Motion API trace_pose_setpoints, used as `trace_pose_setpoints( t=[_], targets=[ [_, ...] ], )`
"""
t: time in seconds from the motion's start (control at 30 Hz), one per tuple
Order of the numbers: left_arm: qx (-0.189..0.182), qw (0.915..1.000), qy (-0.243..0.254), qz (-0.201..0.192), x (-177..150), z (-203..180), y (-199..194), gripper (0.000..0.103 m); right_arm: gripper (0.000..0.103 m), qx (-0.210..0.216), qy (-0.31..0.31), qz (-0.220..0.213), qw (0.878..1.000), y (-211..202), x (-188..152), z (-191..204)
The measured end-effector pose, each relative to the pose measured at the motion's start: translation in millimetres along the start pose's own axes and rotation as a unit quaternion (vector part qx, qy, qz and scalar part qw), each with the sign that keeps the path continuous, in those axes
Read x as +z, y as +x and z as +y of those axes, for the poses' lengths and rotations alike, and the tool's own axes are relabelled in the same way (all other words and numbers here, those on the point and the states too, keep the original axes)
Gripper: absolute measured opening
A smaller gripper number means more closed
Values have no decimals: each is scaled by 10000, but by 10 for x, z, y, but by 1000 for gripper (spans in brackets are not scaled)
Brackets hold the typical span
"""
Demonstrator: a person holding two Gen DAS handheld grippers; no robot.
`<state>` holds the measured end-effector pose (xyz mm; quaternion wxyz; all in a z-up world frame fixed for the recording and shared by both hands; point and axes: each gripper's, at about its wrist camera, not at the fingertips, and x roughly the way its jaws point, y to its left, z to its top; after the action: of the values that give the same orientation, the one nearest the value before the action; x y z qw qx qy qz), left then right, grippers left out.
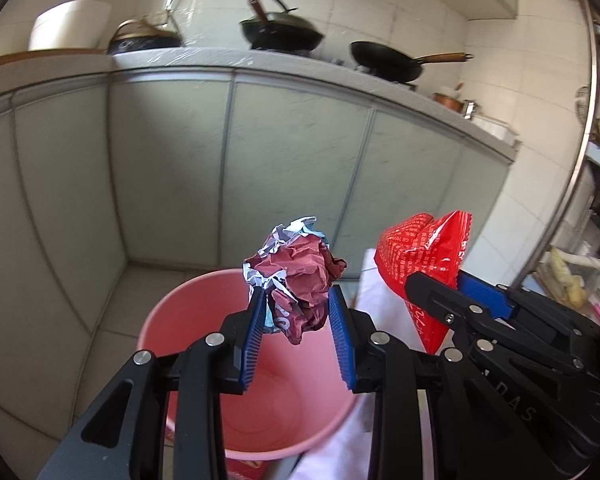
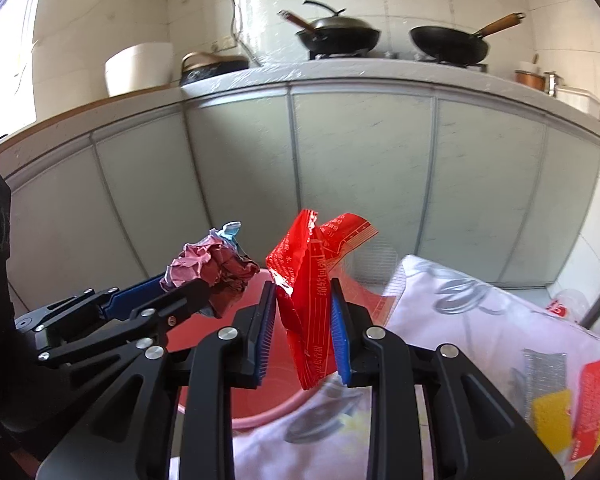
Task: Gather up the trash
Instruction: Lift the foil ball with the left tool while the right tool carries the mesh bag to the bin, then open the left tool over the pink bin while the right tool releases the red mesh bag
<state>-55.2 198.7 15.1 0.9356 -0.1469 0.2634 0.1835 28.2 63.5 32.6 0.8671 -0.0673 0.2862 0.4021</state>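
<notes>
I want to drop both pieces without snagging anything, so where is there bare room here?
The pink bucket looks empty: bare bottom inside its rim. The white cloth is bare beside the bucket, crowded at its right edge with a yellow sponge and red packets. The two hand-held grippers sit close together.

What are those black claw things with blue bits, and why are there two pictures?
They are two grabbing tools a person holds, one per hand, each with a camera looking along its fingers. One picture comes from the left gripper, squeezing a crumpled paper ball. The other comes from the right gripper, pinching a red wrapper. Both hang above a pink bucket on the floor. Beside it, a white cloth holds more scraps. Pans sit on the counter behind.
</notes>
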Motion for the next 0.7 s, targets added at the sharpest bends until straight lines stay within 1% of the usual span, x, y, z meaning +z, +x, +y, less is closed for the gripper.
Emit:
trace_pose_setpoints(
  t=[0.13, 0.23, 0.33, 0.47, 0.7],
  targets=[
    [264, 9994, -104, 195, -85, 197, 127, 31, 27, 218, 121, 275, 9993, 209, -38, 57],
    [427, 9984, -107, 358, -147, 263, 226, 31, 27, 327, 186, 536, 9979, 372, -101, 88],
    [570, 9968, -105, 542, -231, 340, 326, 31, 27, 433, 287, 881, 9948, 562, -188, 105],
    [659, 9942, -122, 838, -335, 419, 466, 32, 27, 443, 348, 1198, 9912, 743, -284, 116],
    [839, 9872, -157, 1345, -513, 513, 663, 32, 27, 429, 349, 1631, 9851, 911, -437, 159]
  ],
)
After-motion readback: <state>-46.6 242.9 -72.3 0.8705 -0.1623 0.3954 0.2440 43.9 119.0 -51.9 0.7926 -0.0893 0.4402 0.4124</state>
